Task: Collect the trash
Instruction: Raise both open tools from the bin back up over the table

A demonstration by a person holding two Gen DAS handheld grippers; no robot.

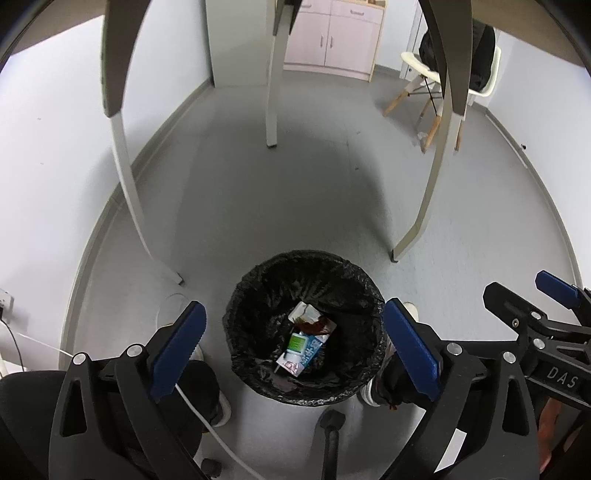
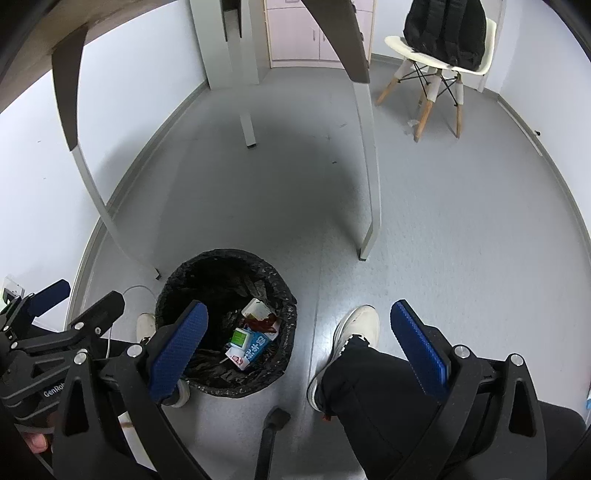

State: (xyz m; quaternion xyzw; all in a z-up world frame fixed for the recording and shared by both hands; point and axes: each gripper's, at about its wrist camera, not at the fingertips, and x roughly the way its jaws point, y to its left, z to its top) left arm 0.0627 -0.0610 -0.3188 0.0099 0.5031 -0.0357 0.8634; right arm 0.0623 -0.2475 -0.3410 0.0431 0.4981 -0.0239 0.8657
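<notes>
Around you, on the grey floor (image 2: 461,229): four pale desk legs (image 1: 272,92), a white chair (image 2: 439,62) on wooden legs at the far right carrying a black backpack (image 2: 447,29), and a pink cabinet (image 1: 332,37) against the far wall. Your white shoe (image 2: 356,332) rests on the floor nearest you.
</notes>
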